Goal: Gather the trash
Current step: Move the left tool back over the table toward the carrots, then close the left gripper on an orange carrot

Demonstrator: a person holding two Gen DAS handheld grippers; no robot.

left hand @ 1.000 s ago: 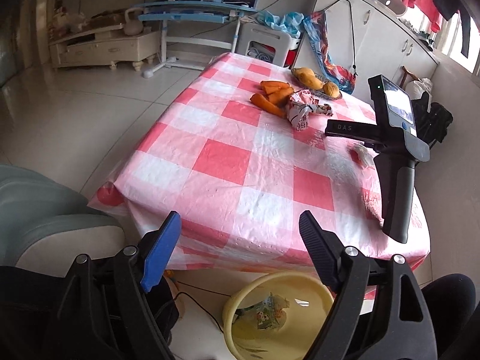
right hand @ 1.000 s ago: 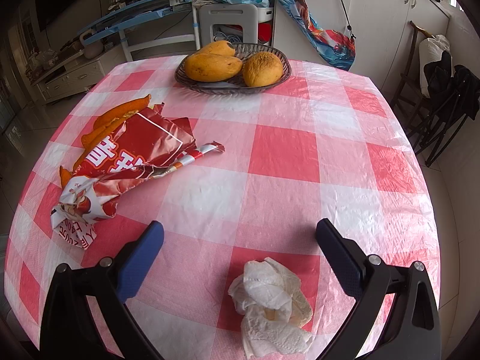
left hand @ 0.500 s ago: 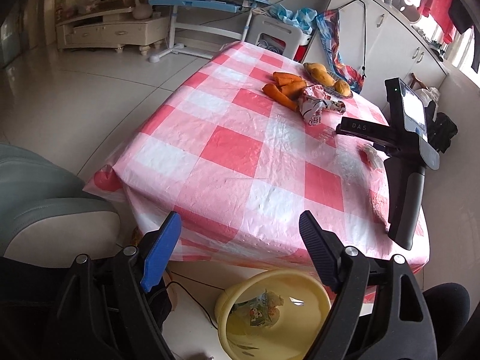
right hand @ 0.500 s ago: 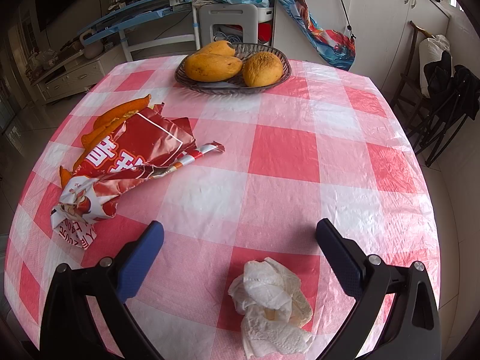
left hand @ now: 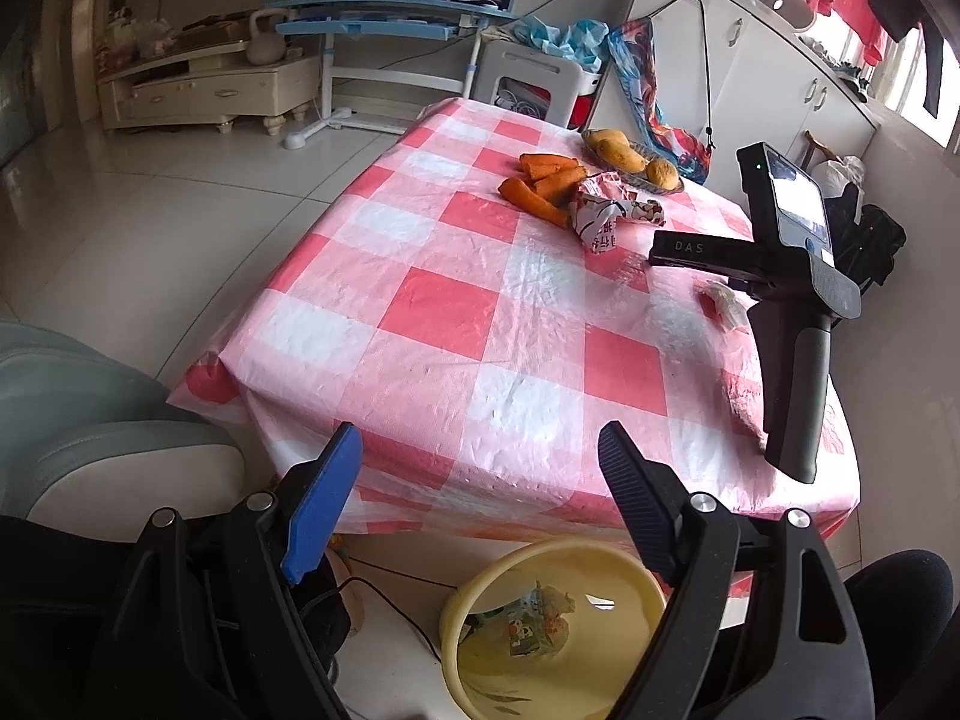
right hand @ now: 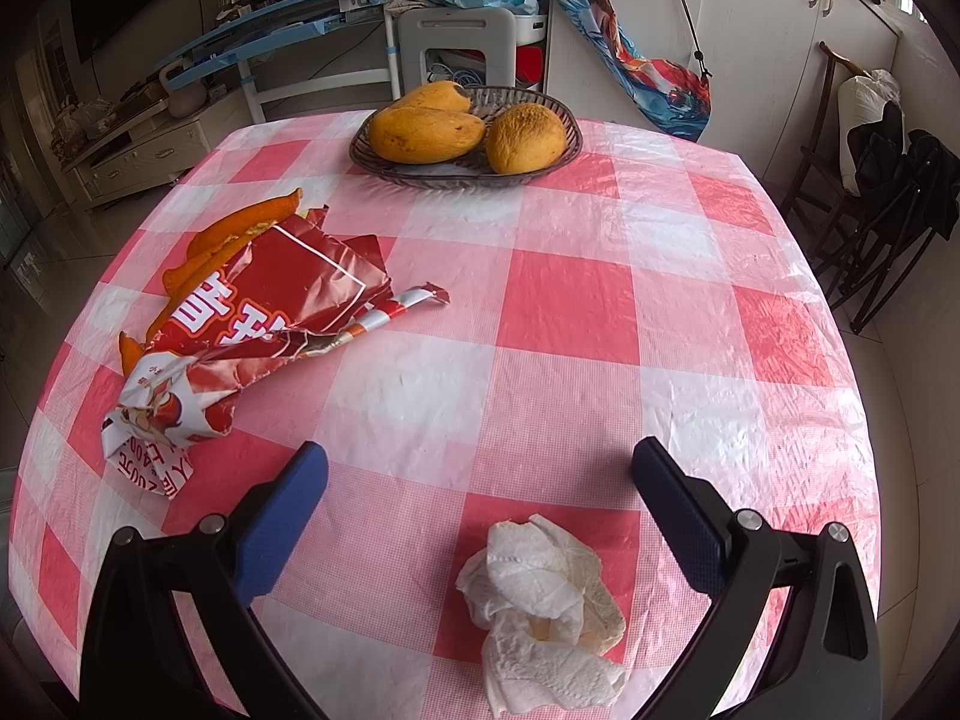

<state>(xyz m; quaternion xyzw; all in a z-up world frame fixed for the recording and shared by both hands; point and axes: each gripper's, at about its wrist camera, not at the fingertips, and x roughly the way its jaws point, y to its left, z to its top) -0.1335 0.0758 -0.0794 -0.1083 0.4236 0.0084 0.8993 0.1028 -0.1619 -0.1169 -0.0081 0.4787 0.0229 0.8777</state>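
Note:
A crumpled white tissue [right hand: 540,600] lies on the red-and-white checked table [right hand: 564,300]. My right gripper [right hand: 480,462] hovers over it, open; the tissue sits between the fingers, nearer the camera, untouched. A torn red snack bag [right hand: 264,324] lies to the left, over some carrots [right hand: 240,228]. My left gripper [left hand: 480,450] hangs open and empty at the table's near edge, above a yellow basin [left hand: 630,588] on the floor that holds a crumpled wrapper [left hand: 534,612]. In the left wrist view the right gripper [left hand: 780,276] stands over the tissue [left hand: 723,300].
A wicker basket [right hand: 540,177] with mangoes stands at the far side of the table. A grey-green seat [left hand: 90,420] is left of the basin. A dark folding chair [right hand: 888,192] stands to the table's right, and a white stool [right hand: 456,48] behind it.
The left wrist view swayed slightly and came back. The right wrist view is unchanged, and both grippers stay open.

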